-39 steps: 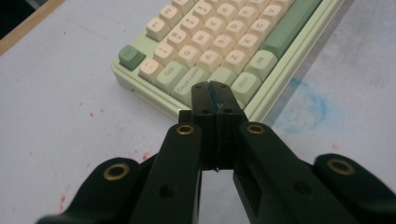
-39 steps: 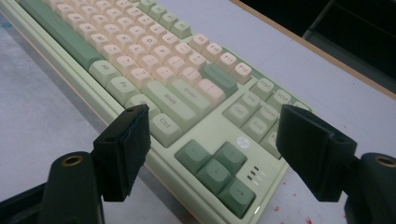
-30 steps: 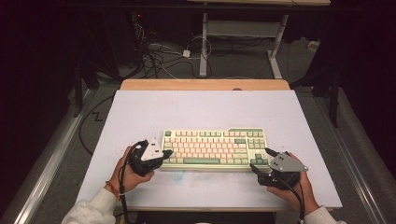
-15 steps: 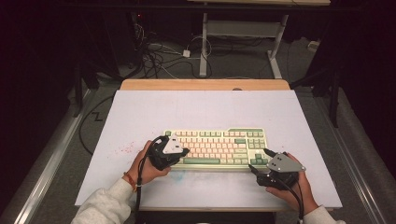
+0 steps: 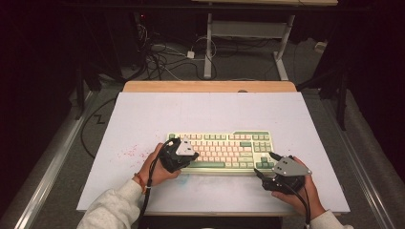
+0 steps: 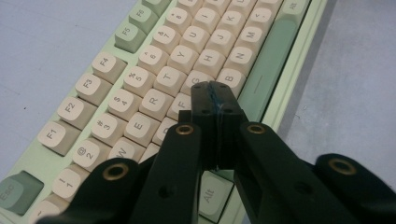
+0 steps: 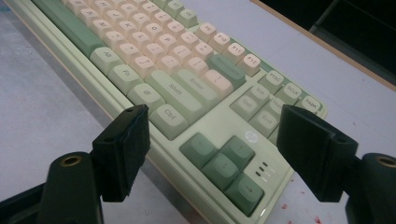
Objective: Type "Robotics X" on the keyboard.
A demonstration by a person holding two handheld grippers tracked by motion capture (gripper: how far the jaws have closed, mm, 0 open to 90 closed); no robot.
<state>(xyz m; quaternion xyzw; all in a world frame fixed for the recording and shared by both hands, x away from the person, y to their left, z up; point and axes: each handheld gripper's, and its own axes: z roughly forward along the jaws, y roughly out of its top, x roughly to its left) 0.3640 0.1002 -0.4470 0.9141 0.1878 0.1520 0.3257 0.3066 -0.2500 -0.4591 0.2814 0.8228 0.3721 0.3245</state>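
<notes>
Black fingers [image 6: 215, 100], brass screws, grey sleeves [image 5: 112, 207]

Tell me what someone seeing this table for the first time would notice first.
The cream and green mechanical keyboard lies mid-table on the pale grey board. The black left gripper, jaws shut, points its tip above the letter keys, while the black right gripper stands open at the keyboard's arrow-key corner.

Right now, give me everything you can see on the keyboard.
The keyboard is a compact board with no number pad, with a pale green plastic-looking case, cream letter keys and darker green modifier, arrow and space keys. It lies flat on the white table, long side toward the person. The left gripper, jaws shut, sits over the keys near F and G; contact unclear. The right gripper, jaws open, straddles the arrow-key corner without gripping it.
</notes>
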